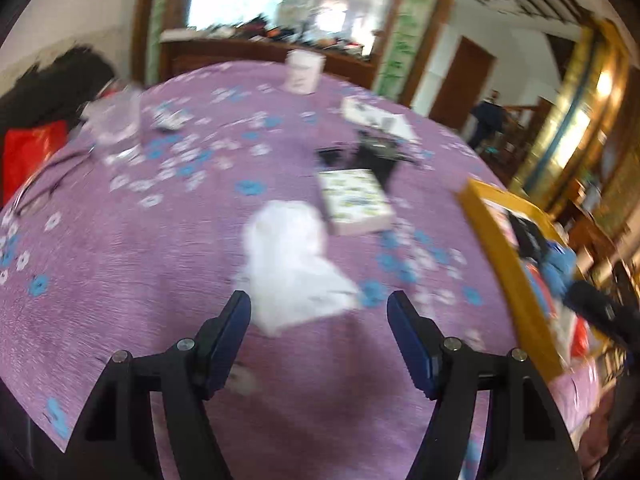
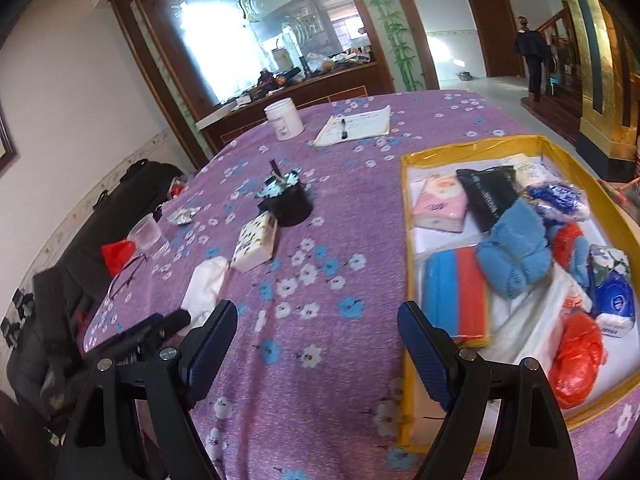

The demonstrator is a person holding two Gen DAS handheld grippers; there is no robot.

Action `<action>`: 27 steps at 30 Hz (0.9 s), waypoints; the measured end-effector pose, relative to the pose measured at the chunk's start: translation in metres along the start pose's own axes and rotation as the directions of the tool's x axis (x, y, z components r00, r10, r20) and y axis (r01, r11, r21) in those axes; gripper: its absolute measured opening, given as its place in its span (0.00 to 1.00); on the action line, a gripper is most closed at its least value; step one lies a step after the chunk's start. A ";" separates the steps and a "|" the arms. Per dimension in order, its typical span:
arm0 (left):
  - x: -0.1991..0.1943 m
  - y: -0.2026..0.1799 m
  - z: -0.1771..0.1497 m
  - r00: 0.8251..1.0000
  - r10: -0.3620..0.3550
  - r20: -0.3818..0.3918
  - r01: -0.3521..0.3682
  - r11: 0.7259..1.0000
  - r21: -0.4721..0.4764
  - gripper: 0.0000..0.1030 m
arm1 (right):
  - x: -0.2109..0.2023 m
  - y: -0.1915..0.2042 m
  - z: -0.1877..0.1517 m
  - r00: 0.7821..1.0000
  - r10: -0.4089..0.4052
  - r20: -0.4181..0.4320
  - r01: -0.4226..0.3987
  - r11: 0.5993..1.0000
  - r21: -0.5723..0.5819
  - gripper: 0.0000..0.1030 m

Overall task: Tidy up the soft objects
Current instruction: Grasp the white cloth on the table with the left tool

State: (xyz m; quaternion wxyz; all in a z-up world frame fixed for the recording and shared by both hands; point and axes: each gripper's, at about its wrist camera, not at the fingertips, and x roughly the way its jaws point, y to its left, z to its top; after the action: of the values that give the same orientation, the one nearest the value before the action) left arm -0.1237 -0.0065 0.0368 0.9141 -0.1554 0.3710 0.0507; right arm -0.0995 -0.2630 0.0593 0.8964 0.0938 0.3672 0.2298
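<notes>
A crumpled white soft cloth [image 1: 292, 264] lies on the purple flowered tablecloth just ahead of my left gripper [image 1: 318, 300], which is open and holds nothing. Beyond the cloth is a flower-print tissue pack [image 1: 354, 204]. In the right wrist view the same white cloth [image 2: 206, 280] and tissue pack [image 2: 256, 242] sit to the left. My right gripper [image 2: 318, 310] is open and empty over bare tablecloth. To its right is a yellow-rimmed tray [image 2: 405, 240]. It holds a blue knit piece [image 2: 516, 252], a pink tissue pack [image 2: 442, 202], a black bag [image 2: 488, 196] and a red plastic bag [image 2: 576, 360].
A black pot [image 2: 286, 204], a white jar [image 2: 283, 119], a notebook with a pen [image 2: 354, 124], a clear cup [image 2: 146, 234] and spectacles [image 2: 126, 276] stand on the table. The table edge runs along the left. A person [image 2: 532, 52] stands far back by the stairs.
</notes>
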 end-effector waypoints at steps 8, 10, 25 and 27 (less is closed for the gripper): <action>0.042 0.014 0.032 0.995 0.047 -0.086 -0.051 0.998 -0.045 0.70 | 0.004 0.001 -0.002 1.000 -0.002 -0.019 0.002 1.000 -0.013 0.84; 0.056 0.013 0.039 0.990 0.079 -0.114 -0.084 0.995 -0.045 0.70 | 0.004 0.000 -0.003 1.000 -0.008 -0.022 0.007 1.000 -0.015 0.84; 0.041 0.024 0.035 0.998 0.068 0.009 -0.067 0.996 -0.066 0.22 | 0.040 0.037 0.020 0.999 -0.016 -0.030 0.014 0.995 -0.097 0.84; 0.035 0.026 0.035 0.996 0.081 0.047 -0.077 0.994 -0.081 0.22 | 0.061 0.051 0.031 0.999 -0.018 -0.040 0.013 0.991 -0.131 0.84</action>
State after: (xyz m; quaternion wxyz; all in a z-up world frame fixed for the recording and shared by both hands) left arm -0.0807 0.0282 0.0293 0.9136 -0.1752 0.3515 0.1054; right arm -0.0575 -0.1889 0.0612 0.8947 0.0272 0.3702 0.2483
